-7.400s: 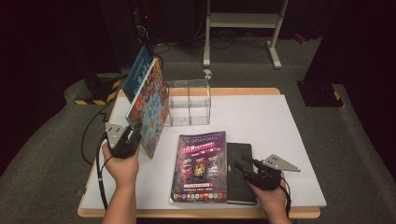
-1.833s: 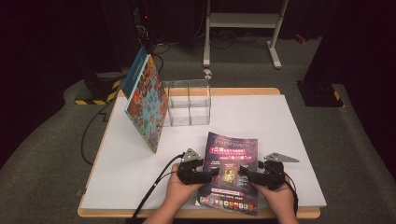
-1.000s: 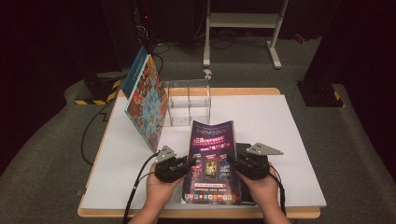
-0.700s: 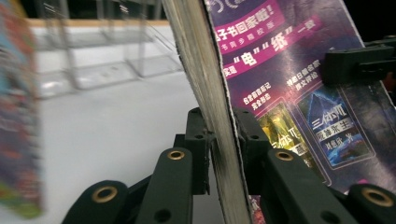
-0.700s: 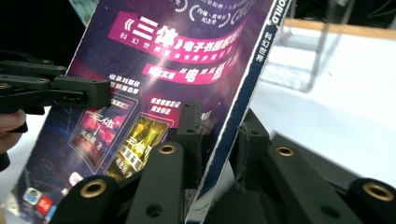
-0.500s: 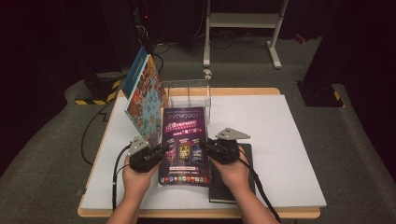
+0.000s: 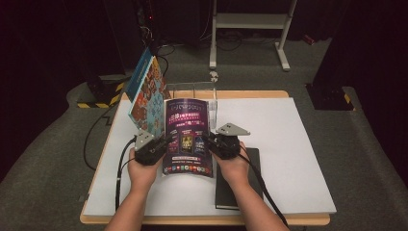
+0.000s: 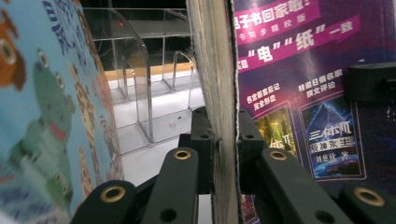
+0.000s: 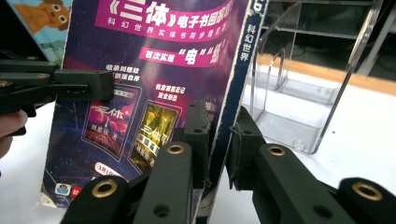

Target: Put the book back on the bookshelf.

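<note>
Since half a second ago, the purple magazine (image 7: 187, 137) is standing further left and nearer the table's far edge, now just beside the cartoon-covered books (image 7: 146, 96) leaning at the far-left corner, in front of the clear acrylic rack (image 7: 204, 94). The left gripper (image 7: 161, 146) is pinching its page edge and the right gripper (image 7: 210, 141) its spine, both having just closed. A black notebook (image 7: 238, 185) is lying near the front edge of the white table (image 7: 293, 144). Grey carpet and a metal stand (image 7: 250, 29) are lying beyond.

magazine (image 7: 187, 137) upright between left gripper (image 7: 161, 144) and right gripper (image 7: 210, 141) | picture book (image 7: 146, 96) left | clear rack (image 7: 192, 91) behind | notebook (image 7: 240, 187) on table (image 7: 288, 144), right
</note>
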